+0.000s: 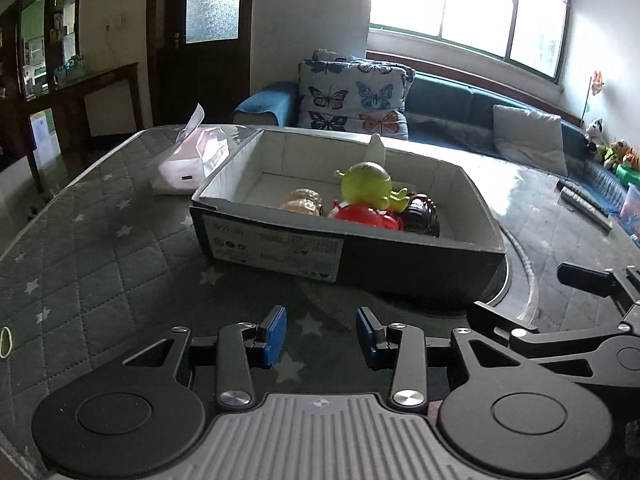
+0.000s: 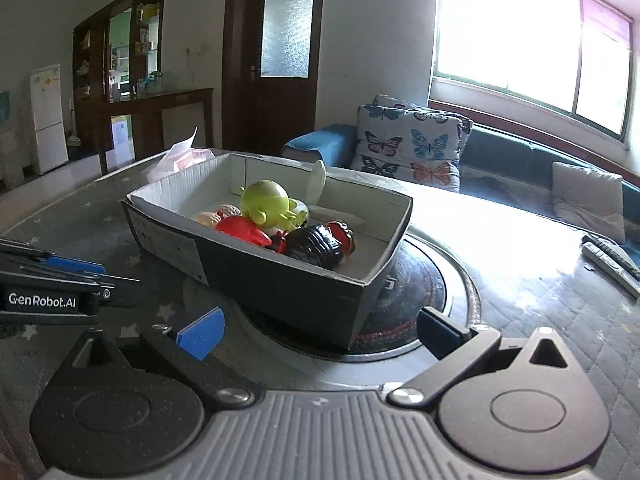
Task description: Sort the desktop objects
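A dark cardboard box (image 1: 280, 246) (image 2: 280, 280) stands on the table and holds several toys: a green alien figure (image 1: 366, 184) (image 2: 268, 202), a red toy (image 1: 366, 216) (image 2: 242, 230), a black toy (image 1: 422, 214) (image 2: 316, 246) and a beige one (image 1: 302, 202). My left gripper (image 1: 321, 336) is open and empty, just in front of the box's near wall. My right gripper (image 2: 320, 330) is wide open and empty, near the box's front corner. The left gripper also shows at the left edge of the right wrist view (image 2: 60, 280).
A pink tissue pack (image 1: 192, 160) lies behind the box on the left. A quilted grey cloth (image 1: 100, 240) covers the table. A round turntable (image 2: 440, 280) sits under the box's right end. Remote controls (image 2: 612, 260) lie far right. A sofa with cushions (image 1: 352, 96) stands behind.
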`<control>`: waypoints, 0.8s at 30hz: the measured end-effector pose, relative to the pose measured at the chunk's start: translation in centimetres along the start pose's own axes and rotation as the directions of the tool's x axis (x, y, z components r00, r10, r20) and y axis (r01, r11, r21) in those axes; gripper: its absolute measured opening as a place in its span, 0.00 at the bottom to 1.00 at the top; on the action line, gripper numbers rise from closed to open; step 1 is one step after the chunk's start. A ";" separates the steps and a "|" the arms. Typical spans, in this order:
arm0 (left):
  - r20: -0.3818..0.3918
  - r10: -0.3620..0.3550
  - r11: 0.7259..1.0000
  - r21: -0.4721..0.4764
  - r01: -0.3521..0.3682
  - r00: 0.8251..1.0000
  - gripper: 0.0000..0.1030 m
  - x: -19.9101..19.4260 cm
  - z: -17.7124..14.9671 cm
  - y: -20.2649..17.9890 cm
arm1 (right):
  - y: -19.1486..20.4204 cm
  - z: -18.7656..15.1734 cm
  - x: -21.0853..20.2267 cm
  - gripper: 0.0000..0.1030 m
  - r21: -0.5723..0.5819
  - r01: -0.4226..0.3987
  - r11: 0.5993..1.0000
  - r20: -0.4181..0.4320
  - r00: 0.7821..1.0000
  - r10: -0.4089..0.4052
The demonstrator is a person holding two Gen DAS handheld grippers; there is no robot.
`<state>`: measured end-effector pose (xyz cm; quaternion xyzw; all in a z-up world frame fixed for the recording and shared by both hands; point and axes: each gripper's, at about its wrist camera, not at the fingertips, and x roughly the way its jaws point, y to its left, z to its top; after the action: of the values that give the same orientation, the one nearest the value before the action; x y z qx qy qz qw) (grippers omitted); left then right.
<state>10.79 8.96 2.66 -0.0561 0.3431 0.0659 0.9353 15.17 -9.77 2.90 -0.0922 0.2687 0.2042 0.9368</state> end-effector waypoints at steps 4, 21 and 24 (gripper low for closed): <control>-0.015 0.006 1.000 -0.011 -0.006 1.000 0.40 0.0 -0.2 0.1 | 0.1 -0.3 -0.1 1.00 0.001 0.016 1.000 -0.004 1.000 -0.016; 0.006 0.048 0.999 0.012 -0.048 0.999 0.40 -0.5 -1.8 -1.6 | -0.1 -2.3 -1.2 1.00 0.053 0.007 0.999 -0.024 1.000 -0.005; 0.021 0.059 0.998 0.025 -0.060 0.998 0.40 -0.7 -1.8 -1.9 | -0.1 -2.5 -1.2 1.00 0.073 -0.021 0.997 -0.038 0.999 0.023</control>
<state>9.42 6.73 1.89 -0.0331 0.3361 0.0898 0.9370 13.10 -10.97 1.42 -0.0592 0.2950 0.2028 0.9319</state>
